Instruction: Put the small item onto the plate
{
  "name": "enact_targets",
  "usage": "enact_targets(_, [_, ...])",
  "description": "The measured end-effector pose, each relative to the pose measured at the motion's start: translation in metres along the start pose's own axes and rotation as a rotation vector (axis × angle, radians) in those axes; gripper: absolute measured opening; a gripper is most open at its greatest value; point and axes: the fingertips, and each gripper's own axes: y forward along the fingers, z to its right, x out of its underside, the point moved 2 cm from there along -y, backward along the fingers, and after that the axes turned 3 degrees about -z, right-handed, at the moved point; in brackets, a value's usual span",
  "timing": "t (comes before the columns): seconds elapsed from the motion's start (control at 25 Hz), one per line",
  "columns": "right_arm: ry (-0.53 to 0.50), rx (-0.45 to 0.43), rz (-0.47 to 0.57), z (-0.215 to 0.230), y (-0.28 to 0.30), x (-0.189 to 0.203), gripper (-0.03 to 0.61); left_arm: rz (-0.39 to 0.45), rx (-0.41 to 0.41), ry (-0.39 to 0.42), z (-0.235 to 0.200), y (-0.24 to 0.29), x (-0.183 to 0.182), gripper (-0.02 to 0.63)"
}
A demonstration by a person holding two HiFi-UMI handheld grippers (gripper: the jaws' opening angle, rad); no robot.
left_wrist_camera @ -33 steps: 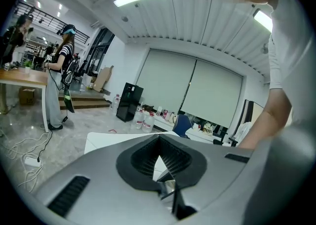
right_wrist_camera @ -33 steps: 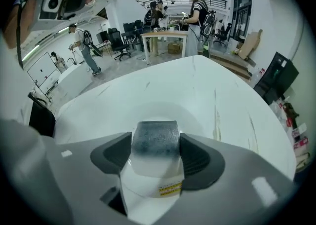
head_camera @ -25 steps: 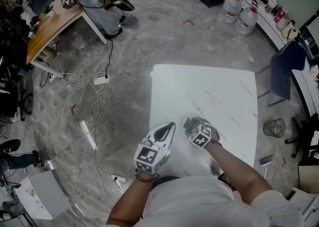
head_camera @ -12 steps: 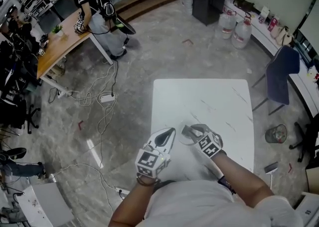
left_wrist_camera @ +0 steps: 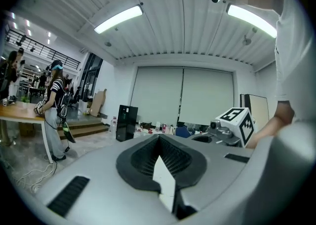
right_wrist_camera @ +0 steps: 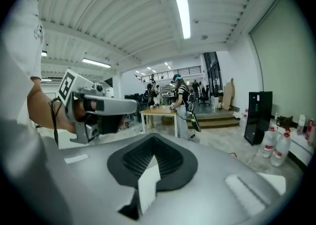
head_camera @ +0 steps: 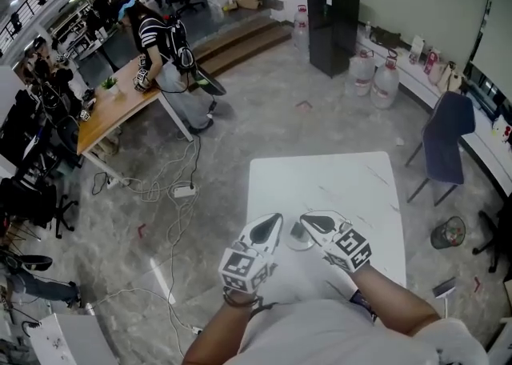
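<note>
A small pale round plate lies on the white table, between my two grippers. I cannot make out the small item on it or anywhere else. My left gripper is just left of the plate, and its ribbed black pads are closed together with nothing between them. My right gripper is just right of the plate, shut and empty as well. Both gripper views look out level across the room, not down at the table. Each shows the other gripper: the right one and the left one.
A blue chair and a wire bin stand right of the table. Water bottles and a black cabinet are at the back. A person stands by a wooden desk at the far left. Cables trail over the floor.
The head view has tipped up and shows more of the room. My right gripper has come off the plate and moved right. The left gripper has hardly moved.
</note>
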Motion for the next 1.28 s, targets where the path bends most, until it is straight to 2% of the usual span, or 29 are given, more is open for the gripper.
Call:
enact_targets(0.2, [0.0, -0.026, 0.119, -0.019, -0.044, -0.053, 0.002, 0.032, -0.004, 0.013, 0.023, -0.008, -0.03, 0.006])
enact_targets(0.4, [-0.024, -0.033, 0.187, -0.032, -0.069, -0.086, 0.002, 0.061, 0.012, 0.039, 0.041, -0.015, -0.053, 0.006])
enact_targets(1.0, [-0.046, -0.004, 0.218, -0.03, -0.095, -0.092, 0.002, 0.065, 0.012, 0.07, 0.066, -0.01, -0.056, 0.006])
enact_targets(1.28, [-0.01, -0.005, 0.228, -0.022, -0.101, -0.09, 0.002, 0.052, 0.009, 0.055, 0.069, -0.001, -0.05, 0.006])
